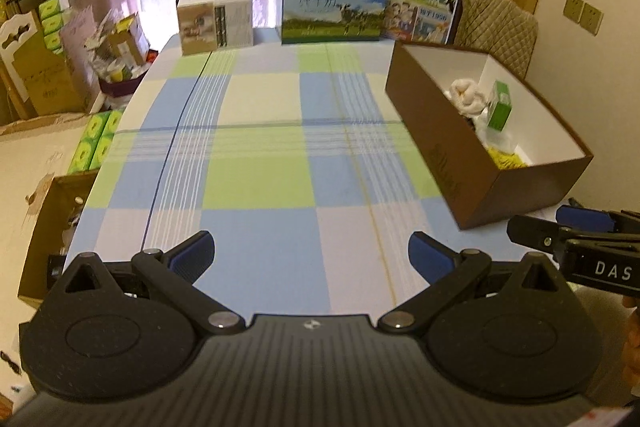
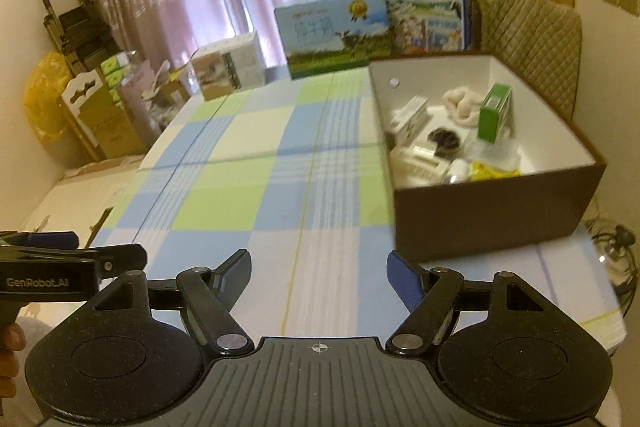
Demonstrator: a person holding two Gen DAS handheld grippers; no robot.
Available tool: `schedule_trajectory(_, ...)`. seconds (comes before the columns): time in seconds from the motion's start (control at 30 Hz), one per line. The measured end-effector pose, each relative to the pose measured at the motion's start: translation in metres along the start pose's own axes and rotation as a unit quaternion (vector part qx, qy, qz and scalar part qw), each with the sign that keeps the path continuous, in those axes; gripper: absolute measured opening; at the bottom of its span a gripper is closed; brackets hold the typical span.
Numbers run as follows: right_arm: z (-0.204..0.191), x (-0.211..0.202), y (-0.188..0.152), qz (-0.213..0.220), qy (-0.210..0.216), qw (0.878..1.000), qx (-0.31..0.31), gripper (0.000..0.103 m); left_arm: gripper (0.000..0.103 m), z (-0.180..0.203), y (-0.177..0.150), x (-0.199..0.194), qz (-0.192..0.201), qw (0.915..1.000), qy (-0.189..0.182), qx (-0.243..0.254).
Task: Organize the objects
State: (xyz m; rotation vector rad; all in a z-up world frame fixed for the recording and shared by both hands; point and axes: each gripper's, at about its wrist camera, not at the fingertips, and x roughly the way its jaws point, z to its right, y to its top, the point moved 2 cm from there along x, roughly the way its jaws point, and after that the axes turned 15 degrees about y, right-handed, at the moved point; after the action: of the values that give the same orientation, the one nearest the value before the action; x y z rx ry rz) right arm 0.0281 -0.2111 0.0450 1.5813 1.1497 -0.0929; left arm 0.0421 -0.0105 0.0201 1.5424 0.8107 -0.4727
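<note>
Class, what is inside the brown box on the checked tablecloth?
Inside the brown box: a green carton, a cream cloth bundle, white packets, something dark, yellow items. The near wall hides anything beneath.

The left gripper (image 1: 311, 247) points forward and downward, its blue-padded jaws spread wide with nothing between them. The right gripper (image 2: 319, 269) sits just beside it at a like tilt, jaws likewise parted and empty. Fingers (image 2: 10, 347) of the person's left hand show at the frame edge.
</note>
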Motion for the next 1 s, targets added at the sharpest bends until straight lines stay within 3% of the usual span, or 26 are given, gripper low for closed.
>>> schedule_trajectory(0.43, -0.002, 0.02, -0.022, -0.039, 0.019, 0.999, 0.011, 0.072, 0.102, -0.006, -0.025, 0.022, -0.046, 0.9987, 0.019, -0.007)
schedule_trajectory(1.0, -0.006, 0.032, -0.033, -0.062, 0.024, 0.998, 0.009, 0.072, 0.102, -0.011, -0.038, 0.027, -0.06, 0.9978, 0.029, -0.004)
